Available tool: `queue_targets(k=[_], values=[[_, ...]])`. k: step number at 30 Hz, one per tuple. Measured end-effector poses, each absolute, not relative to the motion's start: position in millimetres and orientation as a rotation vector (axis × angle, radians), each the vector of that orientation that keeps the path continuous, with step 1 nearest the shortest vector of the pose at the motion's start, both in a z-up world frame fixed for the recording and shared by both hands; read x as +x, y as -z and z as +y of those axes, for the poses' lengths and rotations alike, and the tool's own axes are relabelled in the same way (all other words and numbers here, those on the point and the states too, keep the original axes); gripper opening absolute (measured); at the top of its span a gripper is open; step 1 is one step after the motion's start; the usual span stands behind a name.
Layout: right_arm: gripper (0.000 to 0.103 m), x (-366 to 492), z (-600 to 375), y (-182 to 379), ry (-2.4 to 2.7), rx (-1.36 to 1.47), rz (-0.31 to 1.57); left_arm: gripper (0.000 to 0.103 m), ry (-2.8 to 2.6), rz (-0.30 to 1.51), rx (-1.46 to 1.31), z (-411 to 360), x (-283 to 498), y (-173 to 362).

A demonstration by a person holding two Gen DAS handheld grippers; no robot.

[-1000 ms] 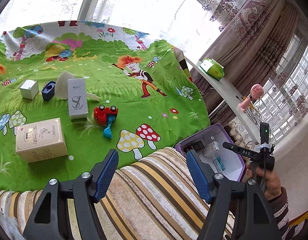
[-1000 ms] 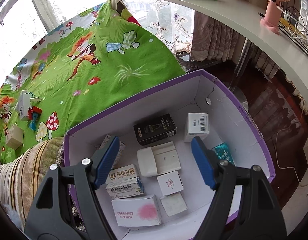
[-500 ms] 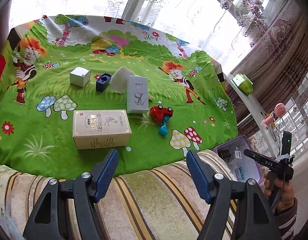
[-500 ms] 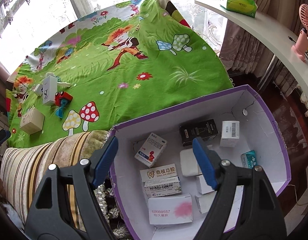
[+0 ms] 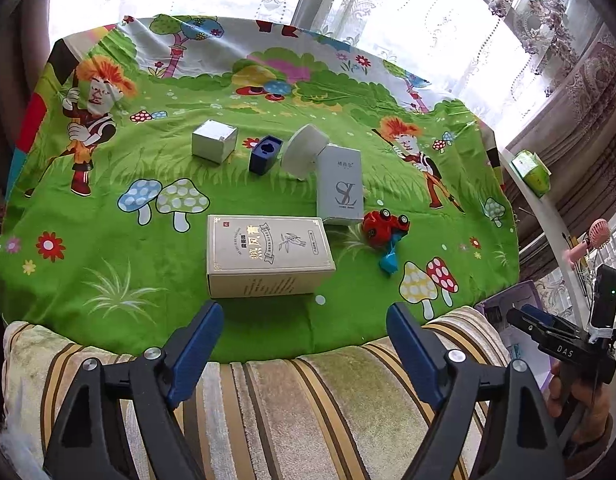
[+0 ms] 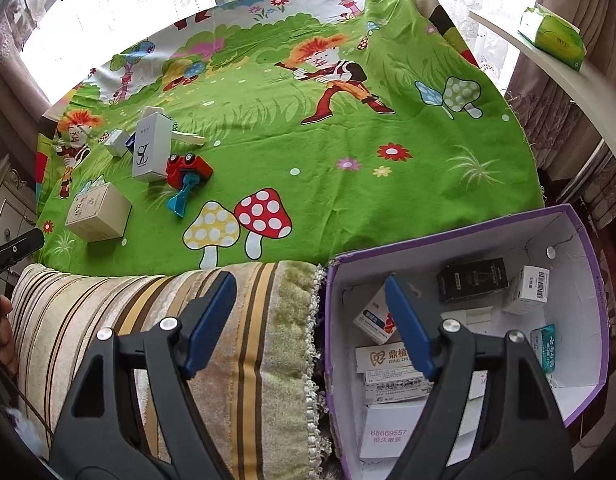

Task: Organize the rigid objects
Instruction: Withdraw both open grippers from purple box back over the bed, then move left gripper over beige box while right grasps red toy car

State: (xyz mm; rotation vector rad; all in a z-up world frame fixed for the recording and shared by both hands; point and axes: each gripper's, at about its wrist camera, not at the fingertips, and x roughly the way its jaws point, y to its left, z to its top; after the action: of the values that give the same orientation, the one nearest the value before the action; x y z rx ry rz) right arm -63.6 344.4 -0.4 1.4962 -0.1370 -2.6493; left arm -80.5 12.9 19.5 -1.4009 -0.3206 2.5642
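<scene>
On the green cartoon cloth (image 5: 108, 240) lie a beige carton (image 5: 268, 256), a tall grey box (image 5: 340, 184), a red toy car (image 5: 383, 226) with a blue scoop (image 5: 389, 260), a small silver box (image 5: 214, 141), a navy holder (image 5: 265, 155) and a white lid (image 5: 304, 151). My left gripper (image 5: 304, 340) hovers just short of the beige carton, its jaws opening with nothing between them. My right gripper (image 6: 309, 316) is open and empty over the striped cushion (image 6: 244, 340), at the left rim of the purple box (image 6: 587, 240), which holds several small cartons.
A white shelf (image 6: 567, 80) at the right carries a green tissue pack (image 6: 555, 38) and a pink fan (image 5: 595, 236). Curtains and windows stand behind the cloth. A person's hand (image 5: 579, 400) holds the right gripper's handle at the right edge of the left wrist view.
The left gripper swung left, from the purple box side to face the beige carton, and its jaws widened. The right gripper slid left, off the box's inside onto its left rim and the cushion.
</scene>
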Motion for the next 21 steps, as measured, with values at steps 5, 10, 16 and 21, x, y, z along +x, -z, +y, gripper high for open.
queue_targets(k=[5, 10, 16, 21], values=[[0.079, -76, 316, 2, 2.602, 1.483, -0.084, 0.100, -2.589, -0.263, -1.496, 18, -97, -11], [0.079, -90, 288, 7, 2.550, 1.484, -0.032, 0.103, -2.612, -0.196, -1.552, 28, -113, -6], [0.079, -107, 257, 14, 2.504, 1.481, 0.072, 0.103, -2.608, -0.167, -1.648, 33, -131, 9], [0.079, -124, 234, 24, 2.455, 1.491, 0.129, 0.103, -2.609, -0.146, -1.677, 36, -140, 16]])
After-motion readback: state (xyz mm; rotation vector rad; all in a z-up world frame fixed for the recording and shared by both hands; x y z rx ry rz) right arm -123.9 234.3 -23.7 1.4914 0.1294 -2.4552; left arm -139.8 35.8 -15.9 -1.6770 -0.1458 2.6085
